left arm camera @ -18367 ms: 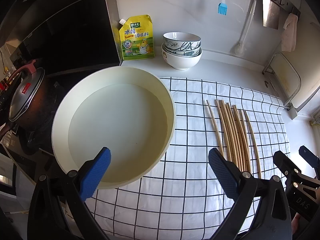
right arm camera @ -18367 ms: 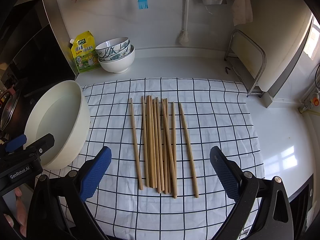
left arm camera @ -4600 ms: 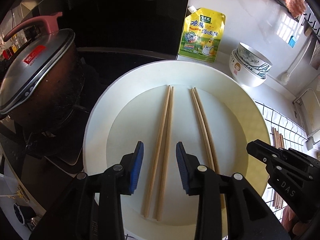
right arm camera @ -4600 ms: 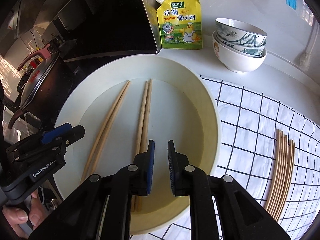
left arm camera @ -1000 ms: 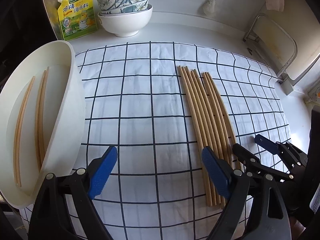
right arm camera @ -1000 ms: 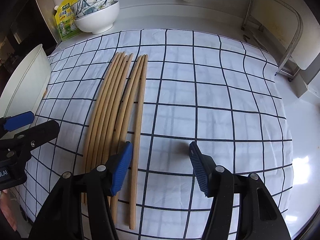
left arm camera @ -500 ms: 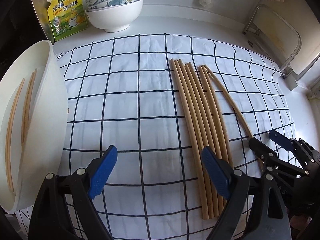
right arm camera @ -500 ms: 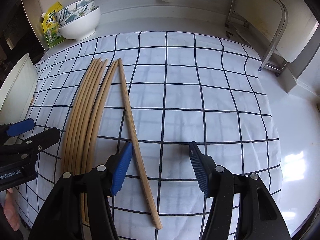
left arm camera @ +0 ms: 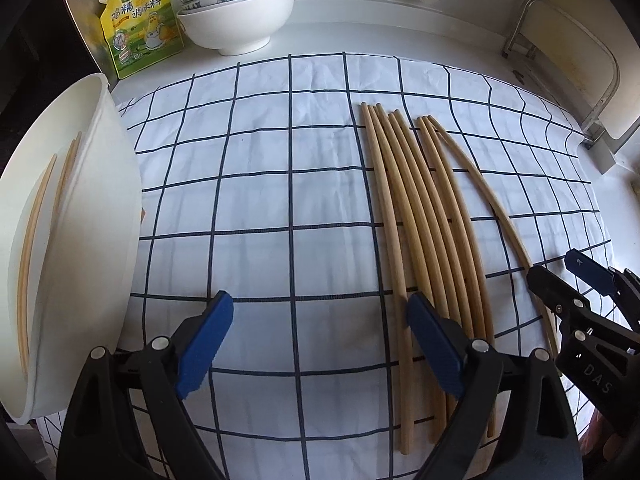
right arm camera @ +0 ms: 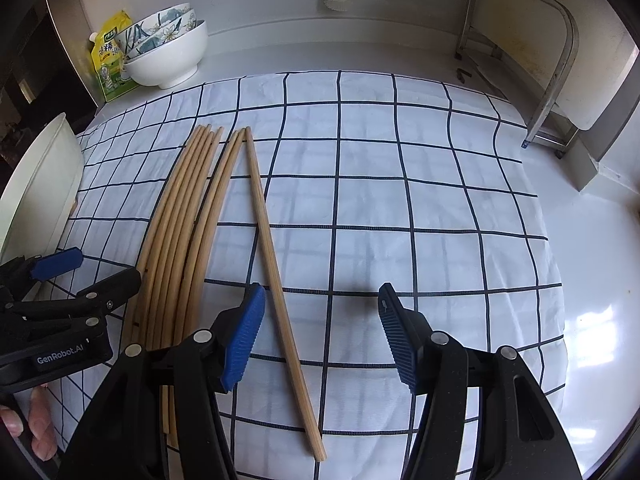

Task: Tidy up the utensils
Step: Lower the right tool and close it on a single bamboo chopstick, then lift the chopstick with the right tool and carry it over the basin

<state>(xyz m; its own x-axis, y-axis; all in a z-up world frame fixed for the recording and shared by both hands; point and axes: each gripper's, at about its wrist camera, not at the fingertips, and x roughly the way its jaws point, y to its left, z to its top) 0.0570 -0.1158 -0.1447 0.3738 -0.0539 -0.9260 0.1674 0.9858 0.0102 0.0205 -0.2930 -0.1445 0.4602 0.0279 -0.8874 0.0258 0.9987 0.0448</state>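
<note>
Several wooden chopsticks (left arm camera: pixel 416 216) lie side by side on the checked cloth (left arm camera: pixel 256 184); one chopstick (right arm camera: pixel 272 256) is splayed out to the right of the bundle (right arm camera: pixel 180 232). My left gripper (left arm camera: pixel 320 340) hovers open low over the cloth, its right pad over the bundle's left edge. My right gripper (right arm camera: pixel 322 336) is open just above the cloth, and the splayed chopstick runs between its fingers beside the left pad (right arm camera: pixel 244 340). The white basin (left arm camera: pixel 80 240) at the left holds a few chopsticks (left arm camera: pixel 36 232).
Stacked bowls (left arm camera: pixel 236 12) and a yellow seasoning pouch (left arm camera: pixel 140 28) stand at the back left of the counter. A metal rack (right arm camera: pixel 552 64) stands at the back right. A person's fingers (right arm camera: pixel 36 428) hold the left gripper's handle.
The rightmost chopstick has swung away from the bundle, its near end pushed right. My left gripper has sunk a little closer to the cloth. Both grippers stayed open.
</note>
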